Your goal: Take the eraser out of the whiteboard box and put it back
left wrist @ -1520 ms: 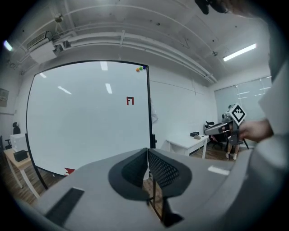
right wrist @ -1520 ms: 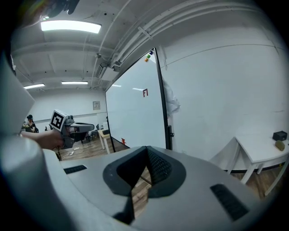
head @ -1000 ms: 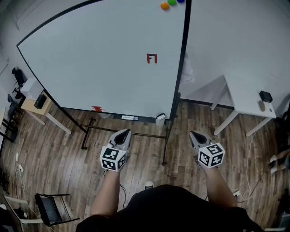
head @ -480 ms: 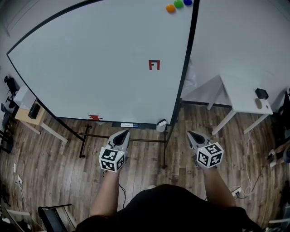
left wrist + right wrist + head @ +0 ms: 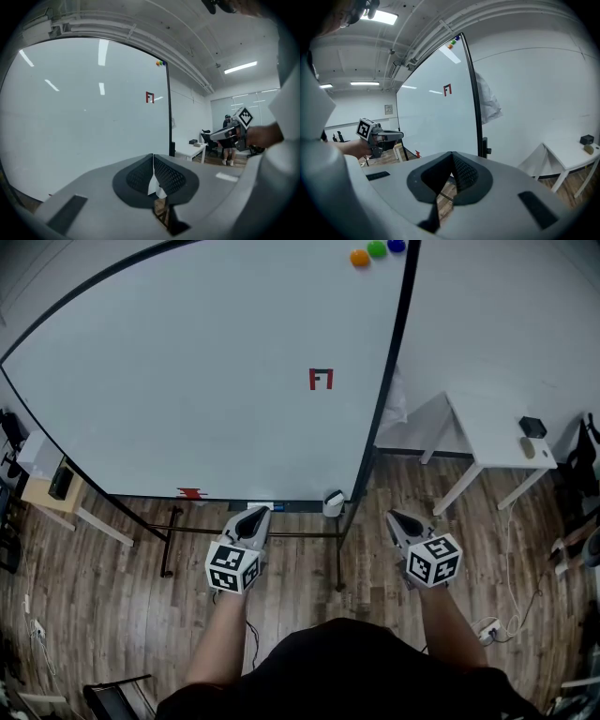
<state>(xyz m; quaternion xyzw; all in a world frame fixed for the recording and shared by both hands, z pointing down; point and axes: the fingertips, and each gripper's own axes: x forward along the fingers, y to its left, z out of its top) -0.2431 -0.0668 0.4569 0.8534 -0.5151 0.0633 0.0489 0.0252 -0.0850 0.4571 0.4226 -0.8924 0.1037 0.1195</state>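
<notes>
The small white box is hanging at the lower right corner of the whiteboard, just left of the board's black side post and at the right end of the thin tray along its bottom edge. The eraser itself is not showing; it is probably sitting inside the box, though no view is confirming that.

In the head view the box is lying between the two tools: up and to the right of the left tool, up and to the left of the right tool. Both are near it but not touching, and the right one is looking slightly nearer. The box is standing upright with its opening facing up, so a reach will likely be coming from above.

Both tools are pointing toward the board with their ribbed dark pads pressed together at the tips, gripping nothing.

The board is glossy white in a black frame, the floor is brown wood planking, and a plain white counter is standing at the right.
</notes>
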